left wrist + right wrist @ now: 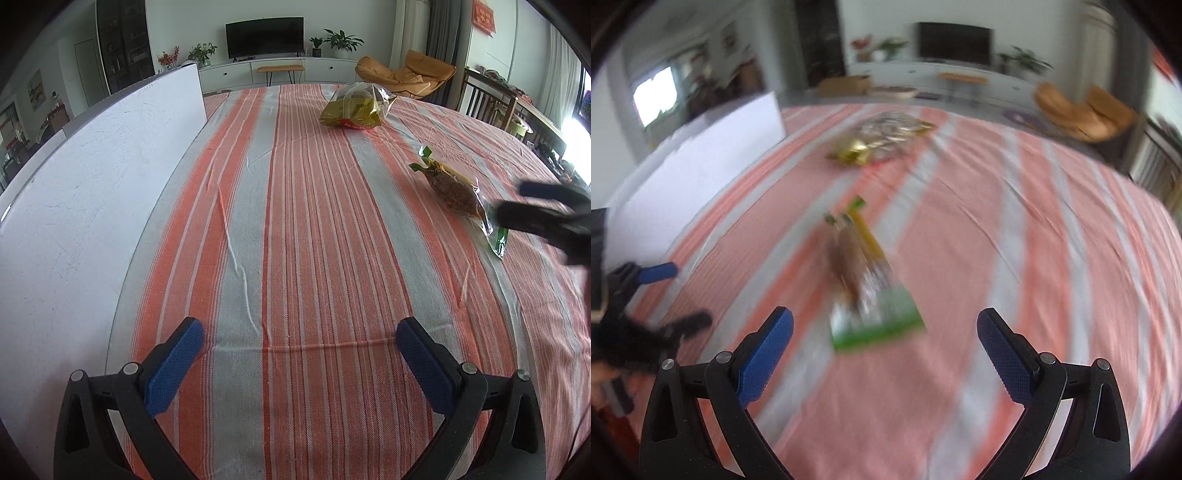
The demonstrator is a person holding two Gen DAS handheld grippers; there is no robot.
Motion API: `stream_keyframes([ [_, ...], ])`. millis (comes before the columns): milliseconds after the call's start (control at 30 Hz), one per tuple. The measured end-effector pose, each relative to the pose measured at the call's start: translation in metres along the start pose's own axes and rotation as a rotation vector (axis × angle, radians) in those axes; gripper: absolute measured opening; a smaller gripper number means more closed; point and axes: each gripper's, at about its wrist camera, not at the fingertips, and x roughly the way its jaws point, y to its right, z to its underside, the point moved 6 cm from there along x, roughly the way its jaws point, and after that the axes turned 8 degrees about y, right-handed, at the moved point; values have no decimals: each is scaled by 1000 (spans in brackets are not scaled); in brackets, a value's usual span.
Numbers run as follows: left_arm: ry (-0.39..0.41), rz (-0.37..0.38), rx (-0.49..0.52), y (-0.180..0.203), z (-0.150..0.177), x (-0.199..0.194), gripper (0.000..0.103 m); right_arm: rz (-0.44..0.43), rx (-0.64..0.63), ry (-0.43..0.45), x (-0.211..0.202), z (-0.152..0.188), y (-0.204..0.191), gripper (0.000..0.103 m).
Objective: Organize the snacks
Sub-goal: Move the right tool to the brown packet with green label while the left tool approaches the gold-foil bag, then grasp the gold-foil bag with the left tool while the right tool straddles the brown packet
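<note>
A home — a living room with a dining corner. A flat television [264, 37] stands on a long white cabinet [266, 70] along the far wall, with potted plants [341, 41] on the cabinet at both sides of it. A tan lounge chair [404, 74] sits far right beside grey curtains [439, 29], and a red hanging [483, 16] shows on the wall there. A dark shelf unit [123, 44] fills the far left. The desk is spread with an orange-and-grey striped cloth [295, 221] — household linen — and wooden dining chairs [480, 99] stand at the right.
</note>
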Motion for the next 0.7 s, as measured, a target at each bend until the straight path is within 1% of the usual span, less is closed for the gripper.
stream_keyframes([
  [100, 0, 0, 0, 0, 0, 0, 103, -22, -86, -72, 41, -11, -18, 99],
  [133, 0, 1, 0, 0, 0, 0, 103, -35, -105, -95, 51, -10, -24, 87],
  [167, 0, 1, 0, 0, 0, 0, 103, -48, -118, -124, 58, -6, -28, 83],
  [200, 0, 1, 0, 0, 0, 0, 103, -57, -108, -96, 55, -8, -29, 61],
  [300, 0, 1, 0, 0, 0, 1, 103, -49, -33, -93, 42, -3, -20, 58],
  [333, 0, 1, 0, 0, 0, 1, 103, -33, -25, -87, 36, 1, -14, 58],
  [400, 0, 1, 0, 0, 0, -1, 103, 49, -6, -79, 20, 12, 5, 58],
  [433, 0, 1, 0, 0, 0, -1, 103, 89, 26, -73, 11, 19, 20, 58],
  [533, 0, 1, 0, 0, 0, -1, 103, 166, 126, -60, -10, 36, 58, 59],
  [600, 0, 1, 0, 0, 0, -1, 103, 190, 179, -44, -23, 46, 75, 60],
  [700, 0, 2, 0, 0, 0, 0, 103, 187, 209, -11, -31, 53, 80, 61],
])
